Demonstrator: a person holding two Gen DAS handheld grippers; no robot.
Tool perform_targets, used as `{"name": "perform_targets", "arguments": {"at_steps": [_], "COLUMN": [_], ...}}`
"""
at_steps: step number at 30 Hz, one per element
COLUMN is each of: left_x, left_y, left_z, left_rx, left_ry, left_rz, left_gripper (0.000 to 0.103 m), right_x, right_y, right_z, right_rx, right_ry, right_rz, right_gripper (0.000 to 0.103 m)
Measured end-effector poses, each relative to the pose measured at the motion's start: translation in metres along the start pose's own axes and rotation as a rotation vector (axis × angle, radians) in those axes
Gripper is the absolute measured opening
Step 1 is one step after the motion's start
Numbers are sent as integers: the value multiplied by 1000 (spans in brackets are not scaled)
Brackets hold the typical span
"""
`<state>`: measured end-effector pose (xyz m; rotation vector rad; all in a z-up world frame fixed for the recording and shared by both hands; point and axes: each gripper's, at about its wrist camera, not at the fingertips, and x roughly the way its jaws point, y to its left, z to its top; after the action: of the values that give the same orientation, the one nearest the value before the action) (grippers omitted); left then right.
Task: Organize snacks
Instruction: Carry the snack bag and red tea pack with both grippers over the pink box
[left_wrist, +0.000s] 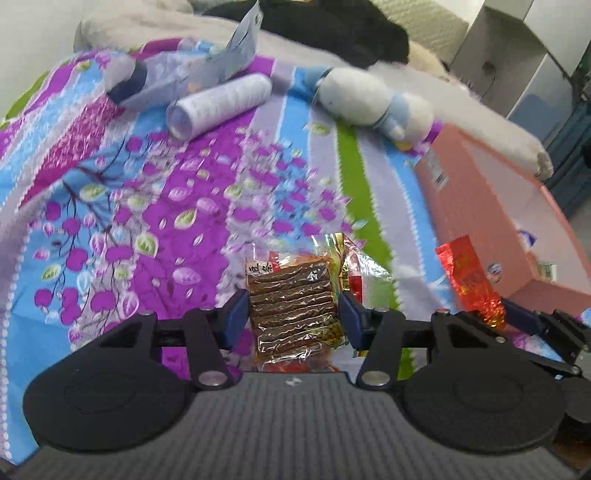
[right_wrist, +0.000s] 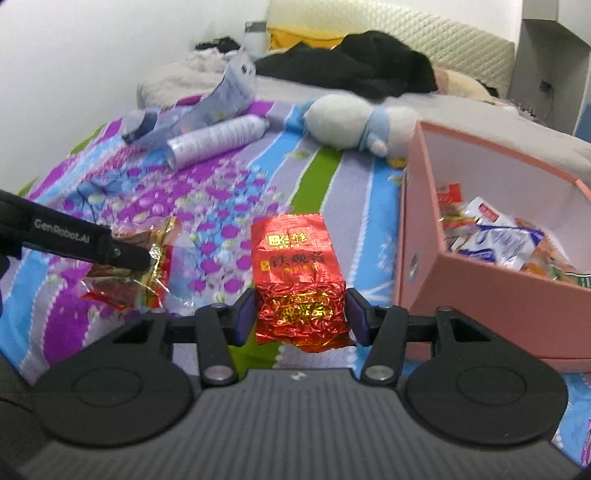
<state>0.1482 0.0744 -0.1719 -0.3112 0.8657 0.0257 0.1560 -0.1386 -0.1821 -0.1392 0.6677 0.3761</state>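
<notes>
Roughly, left to right, with the pink box as landmark:

Bedspread (left_wrist: 155, 206): purple, blue and green floral cloth under everything; the pink box stands on its right part.

Torn clear wrapper (left_wrist: 207, 62): far left of the pink box, at the back of the bedspread, crumpled, with bluish print.

White roll (left_wrist: 218, 105): lying on its side just in front of that wrapper, well to the left of the pink box.

Plush toy (left_wrist: 369, 99): white and pale blue, lying behind the pink box's far left corner.

Left gripper (left_wrist: 293, 314): left of the pink box, above the bedspread; its blue pads press both sides of the brown snack pack, at a medium spread.

Brown snack pack (left_wrist: 291, 295): clear, crinkly packet with dark brown ribbed strips stacked inside, a white printed label at its top, red and yellow-green printed film at its edges. Held off the cloth, left of the pink box.

Right gripper (right_wrist: 301, 310): just left of the pink box's near corner; pads clamp the lower, crumpled part of the red foil packet, at a medium spread.

Red foil packet (right_wrist: 295, 273): shiny red block-shaped pouch, gold characters and a gold logo on its face, smooth and flat above, creased with gold glints below. Held upright off the bedspread, just beside the pink box's left wall.

Pink box (right_wrist: 517, 295): open on top, white inside, with several wrapped snacks (right_wrist: 495, 240) in white, blue, red and orange lying in it.
</notes>
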Motion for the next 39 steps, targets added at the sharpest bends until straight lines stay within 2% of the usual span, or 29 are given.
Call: {"name": "perform_targets", "arguments": {"at_steps": [4,8,13,19,28,33,39], "left_x": [-18,-36,-59,-72,-49,-35,-14], "left_y": [-15,-31,-52,-85,-147,-177,-205], "left_z": [11,27,49,61,60,65,80], "left_rx": [30,63,99,161,239,267,296], "left_ry": [-40,-72,-128,-160,-111,-95,-77], "left_rz": [-24,-60,-108,-179,-334,-391,-423], "left_gripper": [59,59,59,59,59,59,59], "right_x": [-13,-29,-50,-70,-92,-91,-75], "right_y": [1,-1,-10,-28,-64,-85,-111], "right_z": [9,25,42,48,32,29,35], "right_rx": [-18,-12,15,80,163,210,246], "right_ry": [-32,-71,-131,-162,-154,-148,-142], "right_rz": [-51,-64,-87,-122,-239,-290,-320], "right_gripper": [54,54,54,54,54,54,54]}}
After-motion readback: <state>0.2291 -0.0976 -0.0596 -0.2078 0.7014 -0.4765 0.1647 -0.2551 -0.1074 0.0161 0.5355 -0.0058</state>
